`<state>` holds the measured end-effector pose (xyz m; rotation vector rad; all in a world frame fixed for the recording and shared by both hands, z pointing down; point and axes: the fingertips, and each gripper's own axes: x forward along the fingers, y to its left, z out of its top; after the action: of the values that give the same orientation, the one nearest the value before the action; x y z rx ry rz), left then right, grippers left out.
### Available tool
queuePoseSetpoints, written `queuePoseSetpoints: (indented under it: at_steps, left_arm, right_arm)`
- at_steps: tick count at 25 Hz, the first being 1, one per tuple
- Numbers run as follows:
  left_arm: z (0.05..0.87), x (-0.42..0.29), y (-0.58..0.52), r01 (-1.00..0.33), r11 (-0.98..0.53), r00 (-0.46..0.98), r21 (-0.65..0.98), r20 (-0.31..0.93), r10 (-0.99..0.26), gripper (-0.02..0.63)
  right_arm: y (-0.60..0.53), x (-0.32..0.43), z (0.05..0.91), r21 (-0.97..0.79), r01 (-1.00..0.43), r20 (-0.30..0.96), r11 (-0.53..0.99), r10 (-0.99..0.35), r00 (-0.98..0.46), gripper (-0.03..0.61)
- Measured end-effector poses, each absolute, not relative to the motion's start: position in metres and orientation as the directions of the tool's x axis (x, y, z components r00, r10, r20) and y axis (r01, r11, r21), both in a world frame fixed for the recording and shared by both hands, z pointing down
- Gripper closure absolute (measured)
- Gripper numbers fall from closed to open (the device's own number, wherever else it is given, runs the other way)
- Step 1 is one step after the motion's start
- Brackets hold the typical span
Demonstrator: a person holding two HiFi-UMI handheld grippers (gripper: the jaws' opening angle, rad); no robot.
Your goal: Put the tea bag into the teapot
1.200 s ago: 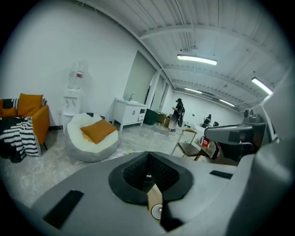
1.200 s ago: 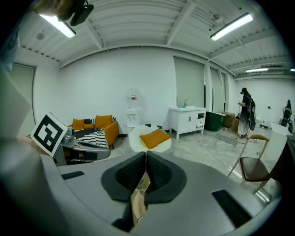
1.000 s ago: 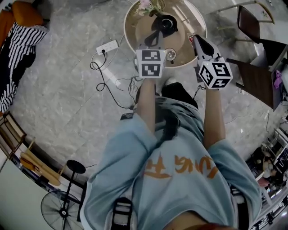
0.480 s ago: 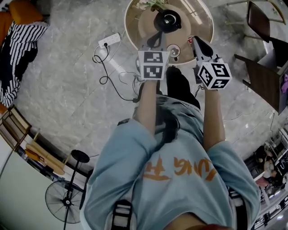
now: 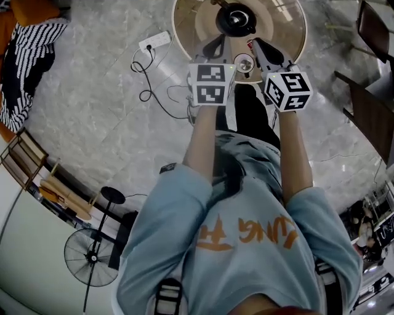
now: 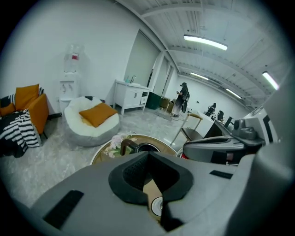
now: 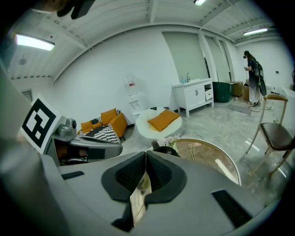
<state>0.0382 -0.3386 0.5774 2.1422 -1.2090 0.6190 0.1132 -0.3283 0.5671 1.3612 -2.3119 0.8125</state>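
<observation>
A black teapot (image 5: 236,18) stands open-topped on the round glass table (image 5: 191,24), with a small white cup (image 5: 244,63) nearer the table's front edge. My right gripper (image 7: 146,154) is shut on a pale tea bag (image 7: 140,193) that hangs down between its pads. It points at the teapot (image 7: 164,150) from short of it. My left gripper (image 6: 148,155) is shut with nothing in it; past its tips I see the teapot (image 6: 146,148) and, lower in the gap, the cup (image 6: 157,206). In the head view both grippers reach over the table's near edge, left (image 5: 217,44) and right (image 5: 253,44).
A bunch of flowers (image 6: 115,140) lies on the table beside the teapot. A power strip (image 5: 154,41) with loose cables lies on the floor left of the table. A chair (image 5: 372,24) stands at right, a beanbag (image 6: 92,122) beyond the table, a floor fan (image 5: 91,257) behind.
Both grippers have moved forward to the table and now reach over its near edge, closer to the teapot. The right gripper has stayed shut on the tea bag.
</observation>
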Motion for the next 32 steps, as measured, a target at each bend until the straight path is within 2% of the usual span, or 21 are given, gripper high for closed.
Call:
queuePoseSetpoints:
  at_steps: [12, 32]
  left_arm:
    - [0.614, 0.038, -0.369, -0.907, -0.327, 0.417, 0.266, 0.675, -0.608, 0.589]
    - [0.647, 0.028, -0.387, -0.921, -0.257, 0.39, 0.293, 0.68, -0.621, 0.589]
  right_arm:
    - [-0.381, 0.109, 0.605, -0.302, -0.824, 0.561, 0.479, -0.61, -0.56, 0.558]
    - [-0.425, 0.091, 0.648, -0.292, -0.813, 0.575, 0.504, -0.586, -0.571, 0.558]
